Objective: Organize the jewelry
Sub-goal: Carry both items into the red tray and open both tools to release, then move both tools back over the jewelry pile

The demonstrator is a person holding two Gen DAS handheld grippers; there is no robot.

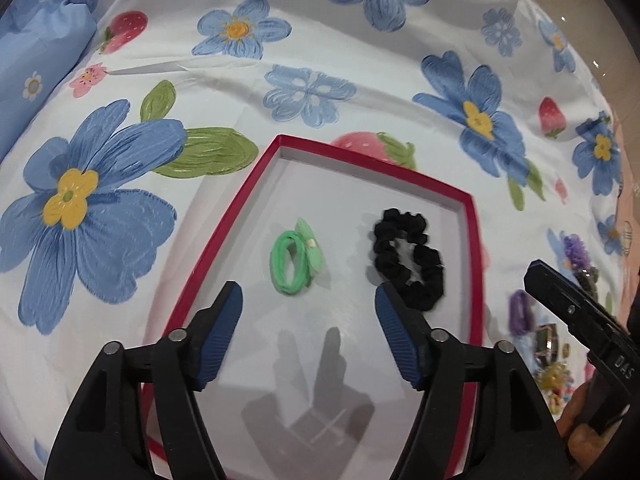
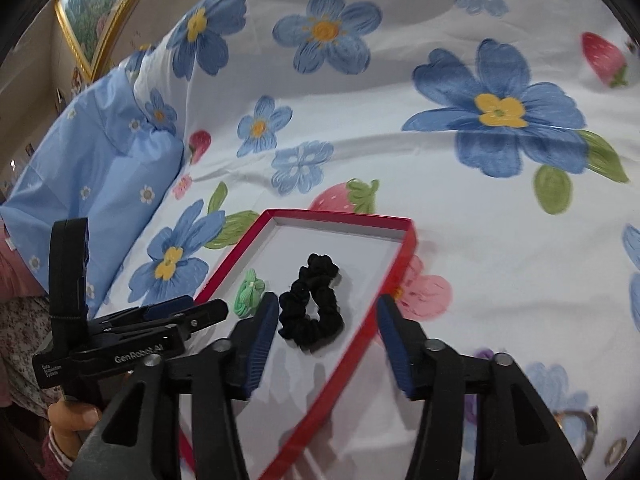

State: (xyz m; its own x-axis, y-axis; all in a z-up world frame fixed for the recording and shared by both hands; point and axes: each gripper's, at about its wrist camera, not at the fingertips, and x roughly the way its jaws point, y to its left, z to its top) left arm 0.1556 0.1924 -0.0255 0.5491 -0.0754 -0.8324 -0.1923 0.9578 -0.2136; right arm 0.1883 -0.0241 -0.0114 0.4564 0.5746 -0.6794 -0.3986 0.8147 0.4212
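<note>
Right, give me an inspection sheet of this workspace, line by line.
Surface: white bedsheet printed with blue flowers and strawberries.
Job's things: red-rimmed tray holding a green hair tie and a black scrunchie, lying apart.
Clutter: purple hair ties and small trinkets heaped on the sheet beside the tray, too blurred to name.
Grippers: left claw open over the tray, holding nothing; right claw open above the tray's edge, holding nothing.
Cables: nothing seen.
Surroundings: blue pillow at the sheet's edge; gold-framed picture on the wall.
</note>
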